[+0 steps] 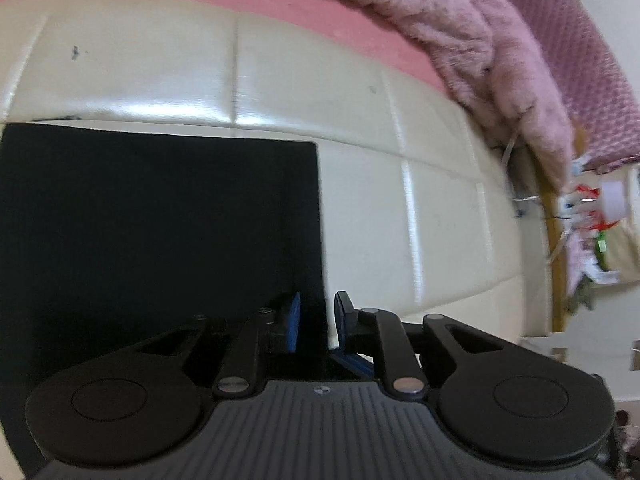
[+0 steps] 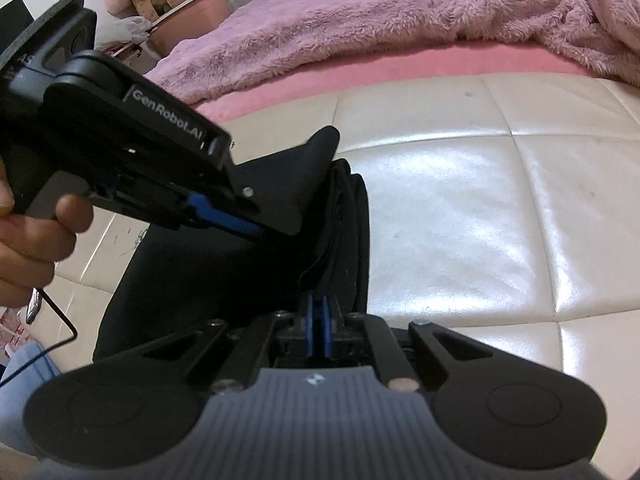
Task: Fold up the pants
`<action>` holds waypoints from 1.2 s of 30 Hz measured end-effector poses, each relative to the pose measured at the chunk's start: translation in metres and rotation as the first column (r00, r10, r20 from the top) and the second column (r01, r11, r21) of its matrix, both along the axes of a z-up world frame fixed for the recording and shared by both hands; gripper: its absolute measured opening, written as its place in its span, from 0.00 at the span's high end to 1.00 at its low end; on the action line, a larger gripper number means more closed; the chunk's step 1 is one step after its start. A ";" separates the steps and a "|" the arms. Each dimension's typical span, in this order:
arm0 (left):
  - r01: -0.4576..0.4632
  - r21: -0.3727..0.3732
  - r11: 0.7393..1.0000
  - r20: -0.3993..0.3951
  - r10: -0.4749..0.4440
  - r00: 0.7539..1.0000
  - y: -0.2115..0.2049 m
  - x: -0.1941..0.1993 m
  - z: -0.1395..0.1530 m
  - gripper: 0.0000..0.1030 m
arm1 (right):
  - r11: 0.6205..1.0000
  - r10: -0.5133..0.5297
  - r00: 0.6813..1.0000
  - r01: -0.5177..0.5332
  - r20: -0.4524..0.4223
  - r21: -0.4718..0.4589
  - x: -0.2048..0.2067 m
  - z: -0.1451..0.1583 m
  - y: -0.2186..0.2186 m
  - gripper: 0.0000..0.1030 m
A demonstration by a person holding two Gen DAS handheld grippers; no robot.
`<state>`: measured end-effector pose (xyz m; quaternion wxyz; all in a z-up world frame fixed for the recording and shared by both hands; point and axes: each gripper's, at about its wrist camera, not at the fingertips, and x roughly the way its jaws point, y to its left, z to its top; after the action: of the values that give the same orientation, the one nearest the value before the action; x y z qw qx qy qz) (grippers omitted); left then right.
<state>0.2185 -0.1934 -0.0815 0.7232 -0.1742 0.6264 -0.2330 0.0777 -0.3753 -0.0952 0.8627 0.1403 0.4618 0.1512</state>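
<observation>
While the left hand-held gripper point(image 1: 316, 322) hangs tilted downward over the right-hand edge of the black pants point(image 1: 160, 220), its blue pads point(image 1: 294, 320) stand slightly apart, with the cloth's edge running up between them and no pad seen pressing on it. The pants lie flat and folded on a cream padded bench point(image 1: 400, 128), stretching ahead and to the left of that gripper. A fluffy pink blanket point(image 1: 460, 28) lies beyond the bench. Seen from the right wrist, the right hand-held gripper point(image 2: 319, 330) has its pads together, and whether a fold of the black cloth is pinched there cannot be told. The stacked folded edge of the pants point(image 2: 348, 220) rises just ahead of it. A hand point(image 2: 28, 240) holds the left gripper's handle, up and to the left of the right gripper.
</observation>
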 end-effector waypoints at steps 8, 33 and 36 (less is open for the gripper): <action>-0.025 0.014 1.000 0.206 0.022 0.978 0.059 -0.018 0.038 0.68 | 0.996 -0.073 0.997 0.073 0.019 0.047 -0.006 0.017 -0.013 0.74; -0.185 -0.005 0.983 0.273 0.180 0.945 0.185 -0.073 0.021 0.69 | 0.998 0.042 0.993 -0.046 0.110 0.036 0.006 0.119 0.048 0.97; -0.142 -0.004 0.990 0.281 0.137 0.950 0.168 -0.070 0.013 0.73 | 0.999 -0.012 1.000 0.013 0.024 -0.034 0.011 0.093 0.036 0.97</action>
<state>0.1486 -0.0254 -0.0680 0.8206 -0.1775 0.5057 -0.1986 0.0885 -0.3391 -0.0022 0.8713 0.1264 0.4531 0.1396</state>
